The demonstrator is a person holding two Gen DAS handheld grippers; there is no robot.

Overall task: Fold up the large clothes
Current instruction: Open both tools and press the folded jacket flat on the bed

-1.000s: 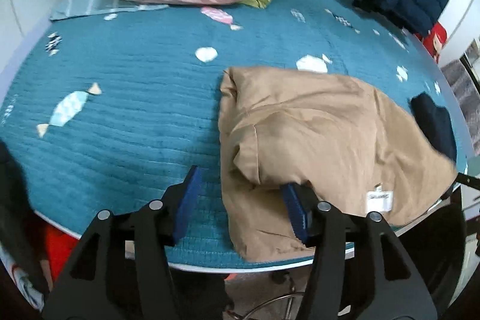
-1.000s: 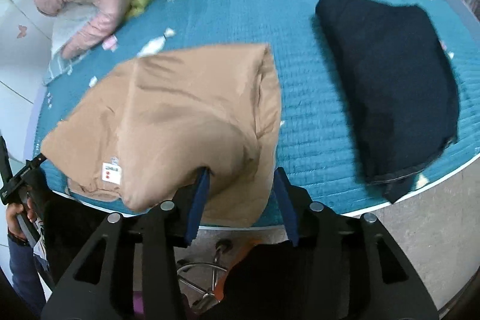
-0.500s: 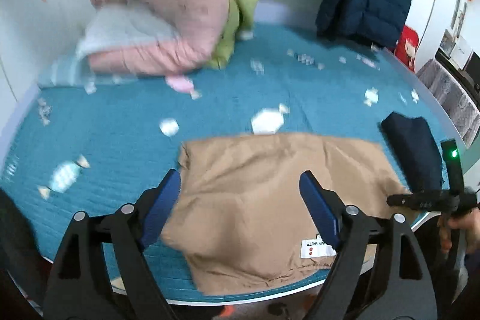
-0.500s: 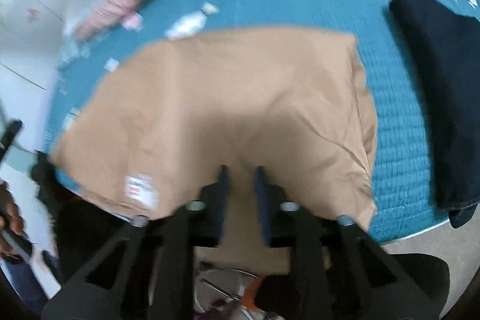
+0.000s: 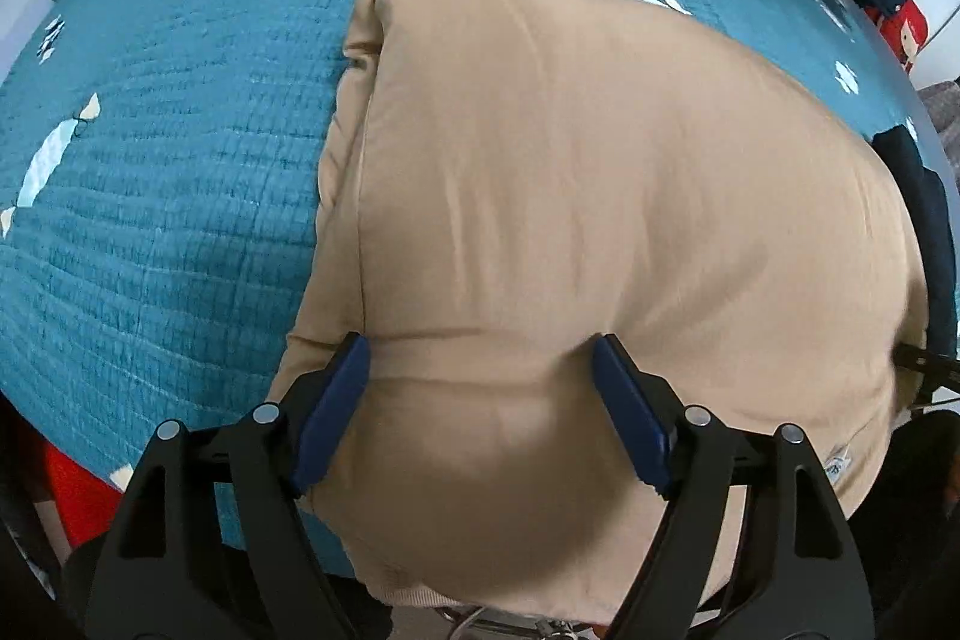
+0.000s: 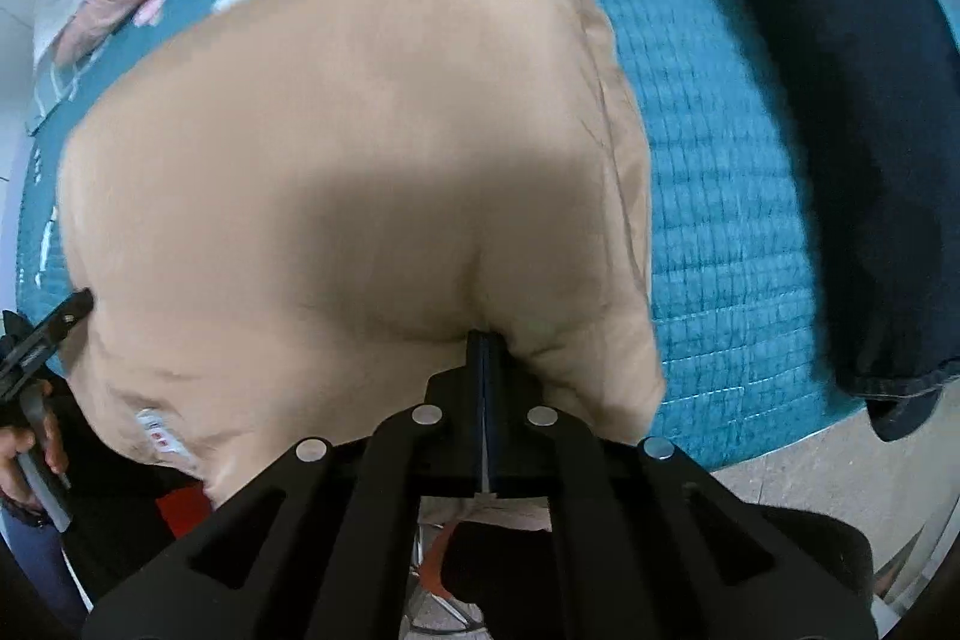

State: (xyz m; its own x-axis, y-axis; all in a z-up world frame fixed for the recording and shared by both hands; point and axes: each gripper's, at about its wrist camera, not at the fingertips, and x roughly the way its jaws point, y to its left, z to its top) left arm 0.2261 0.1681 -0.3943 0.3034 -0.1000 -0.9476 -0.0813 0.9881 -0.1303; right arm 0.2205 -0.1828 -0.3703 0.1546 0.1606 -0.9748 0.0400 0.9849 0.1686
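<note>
Left gripper points down over the tan garment at the bed's near edge; its jaws are closing from wide, pads astride a fabric ridge without pressing it. Right gripper is clamped, with a pinch of the garment's near right corner between its pads. Toward the right edge lies a folded navy garment.

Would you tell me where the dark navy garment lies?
In the right wrist view, the dark navy garment lies on the teal bedspread, right of the tan garment.
</note>
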